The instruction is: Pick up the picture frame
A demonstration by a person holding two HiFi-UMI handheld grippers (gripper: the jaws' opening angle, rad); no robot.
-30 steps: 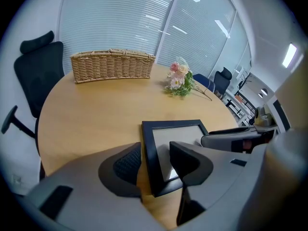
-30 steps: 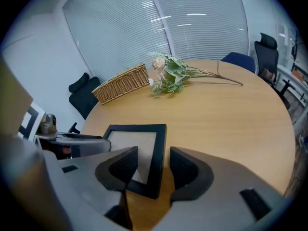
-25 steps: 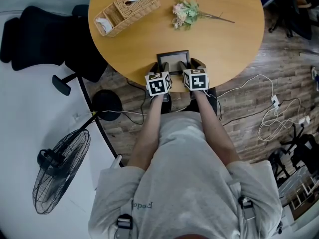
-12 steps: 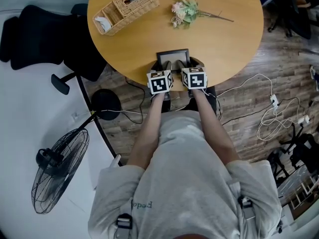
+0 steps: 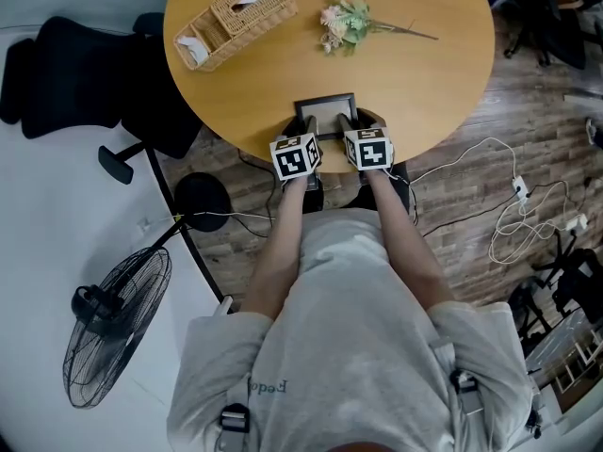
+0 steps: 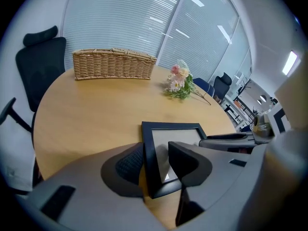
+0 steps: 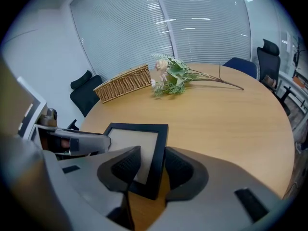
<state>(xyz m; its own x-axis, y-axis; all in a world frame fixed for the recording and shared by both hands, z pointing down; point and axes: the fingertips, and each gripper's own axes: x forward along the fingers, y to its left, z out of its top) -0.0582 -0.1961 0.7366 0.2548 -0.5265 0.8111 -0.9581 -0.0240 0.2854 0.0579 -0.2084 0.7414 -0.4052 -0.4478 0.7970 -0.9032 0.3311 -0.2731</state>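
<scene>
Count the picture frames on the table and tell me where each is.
1. The picture frame lies flat at the near edge of the table, in front of the person. None seems hidden.

Picture frame (image 5: 326, 109): we see only its far part in the head view; the near edge is hidden. Desk (image 5: 424, 83): far rim cut off by the top edge. Wicker basket (image 5: 240, 17): contents too small for us to tell. Office chair (image 5: 57, 73): cut off at the left edge.

Light grey short-sleeved shirt (image 5: 358, 347); grey left gripper (image 5: 303, 125) and right gripper (image 5: 350, 122) bear black-and-white marker cubes (image 5: 298, 158).
</scene>
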